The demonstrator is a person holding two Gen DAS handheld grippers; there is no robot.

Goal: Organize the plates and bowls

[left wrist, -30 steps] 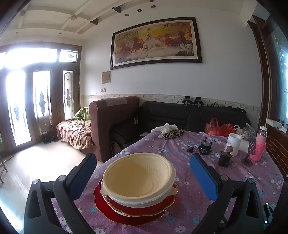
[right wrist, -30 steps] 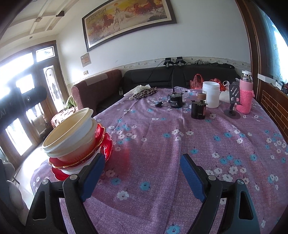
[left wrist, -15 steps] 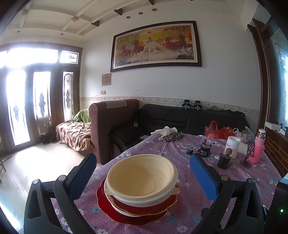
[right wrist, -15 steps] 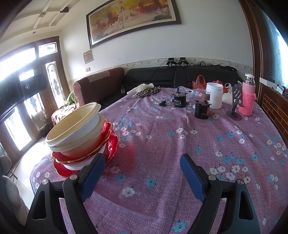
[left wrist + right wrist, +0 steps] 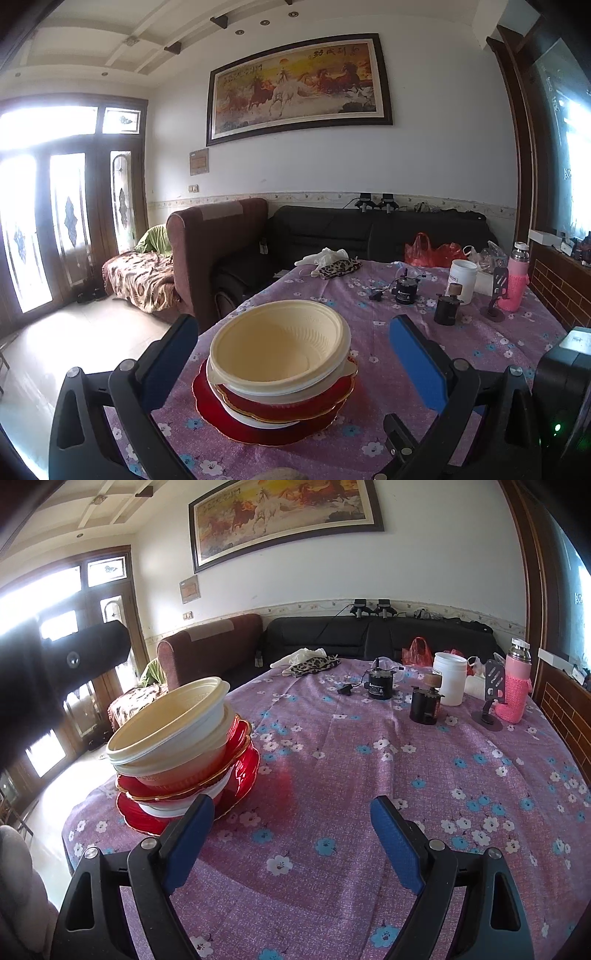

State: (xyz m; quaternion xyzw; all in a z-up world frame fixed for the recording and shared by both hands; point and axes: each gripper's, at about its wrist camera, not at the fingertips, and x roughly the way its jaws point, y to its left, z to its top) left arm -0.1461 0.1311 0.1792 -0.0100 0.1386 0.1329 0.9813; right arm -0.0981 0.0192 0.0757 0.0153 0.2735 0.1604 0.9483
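A stack of dishes stands near the table's left edge: a cream bowl (image 5: 279,343) on top, red plates (image 5: 258,428) and white bowls beneath. My left gripper (image 5: 291,332) is open and empty, its blue fingers on either side of the stack, a little back from it. In the right wrist view the same cream bowl (image 5: 170,723) and red plates (image 5: 240,760) sit to the left. My right gripper (image 5: 291,812) is open and empty over the bare cloth, its left finger (image 5: 188,834) just in front of the stack's base.
The table has a purple flowered cloth (image 5: 369,775). At its far end stand a white jar (image 5: 448,683), a black grinder (image 5: 424,701), a small black device (image 5: 380,686), a pink bottle (image 5: 515,686) and a leopard pouch (image 5: 314,664). Sofas lie beyond.
Both views have tilted up slightly and pulled back from the stack. The stack itself has not moved. Both grippers stay open.
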